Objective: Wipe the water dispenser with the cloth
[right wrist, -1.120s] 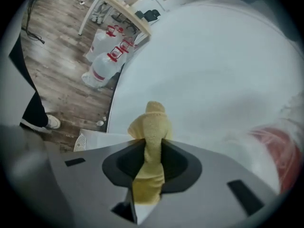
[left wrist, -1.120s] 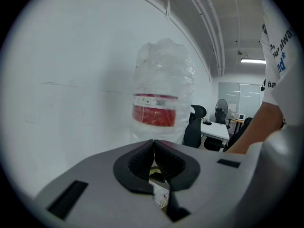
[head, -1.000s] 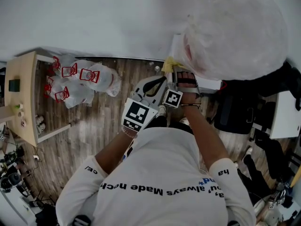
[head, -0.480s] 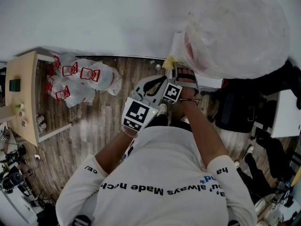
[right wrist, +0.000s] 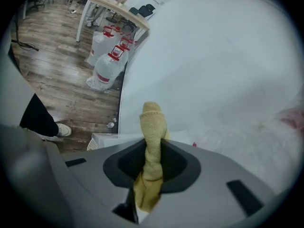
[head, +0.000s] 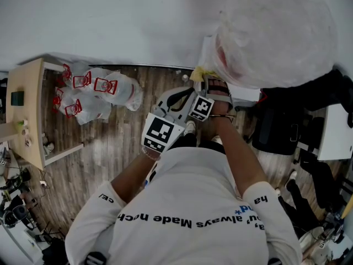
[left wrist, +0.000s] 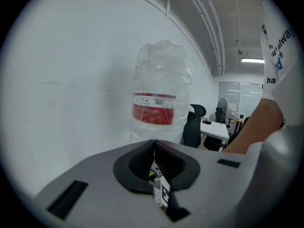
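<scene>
Clamping the yellow cloth (right wrist: 152,127) between its two fingers, the right gripper (right wrist: 153,148) points toward the water dispenser (head: 242,98). The cloth stands up past the fingertips as a rolled, upright tuft, and its loose end hangs down behind the fingers, nearer the camera. Just beyond the tuft lies the dispenser's white casing. Up and to the right of the fingers is the plastic-wrapped bottle (head: 276,32) that sits on top of it. Whether the cloth touches the casing cannot be told. In the head view the cloth shows as a yellow scrap at the fingertips, close against the lower left edge of the plastic wrap. Far ahead and to the left of these fingers, water jugs (right wrist: 108,63) with red handles stand on the wooden floor (right wrist: 57,80) beside a light table (right wrist: 118,6). A shoe (right wrist: 60,129) rests on the floor low to the fingers' left.

The left gripper (left wrist: 153,144) has its fingers pressed together with nothing between them. Ahead of and above them rises the bottle, wrapped in clear plastic with a red band, against a white wall (left wrist: 71,80). To the right of those fingers are an office chair (left wrist: 194,125) and the person's forearm (left wrist: 251,129). In the head view the left gripper sits just beside the right one, on its left, and its fingers are apart from the cloth.
</scene>
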{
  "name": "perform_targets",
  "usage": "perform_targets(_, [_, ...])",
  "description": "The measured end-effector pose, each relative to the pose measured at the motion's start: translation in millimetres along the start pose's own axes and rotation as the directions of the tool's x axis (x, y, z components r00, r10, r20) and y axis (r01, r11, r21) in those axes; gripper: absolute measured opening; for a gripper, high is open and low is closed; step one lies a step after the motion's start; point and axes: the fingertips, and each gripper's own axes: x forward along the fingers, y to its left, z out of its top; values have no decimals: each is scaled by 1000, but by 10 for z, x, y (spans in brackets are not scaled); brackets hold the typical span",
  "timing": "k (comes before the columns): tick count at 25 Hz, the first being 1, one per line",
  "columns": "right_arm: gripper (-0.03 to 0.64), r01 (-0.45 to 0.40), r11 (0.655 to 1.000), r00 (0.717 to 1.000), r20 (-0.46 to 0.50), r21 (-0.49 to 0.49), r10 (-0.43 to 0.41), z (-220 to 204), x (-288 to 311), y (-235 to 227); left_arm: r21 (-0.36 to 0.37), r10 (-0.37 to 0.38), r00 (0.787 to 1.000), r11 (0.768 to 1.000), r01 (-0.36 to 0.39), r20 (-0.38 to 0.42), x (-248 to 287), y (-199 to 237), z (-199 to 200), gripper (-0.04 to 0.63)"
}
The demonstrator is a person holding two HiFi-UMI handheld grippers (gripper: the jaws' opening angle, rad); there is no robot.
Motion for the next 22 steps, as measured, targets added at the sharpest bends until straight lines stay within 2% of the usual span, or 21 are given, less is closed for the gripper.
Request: perform_targets(22, [75, -45, 999, 999, 17, 15, 45, 13, -264, 303, 7, -10, 1000, 1000, 10, 2, -17, -126, 11, 20])
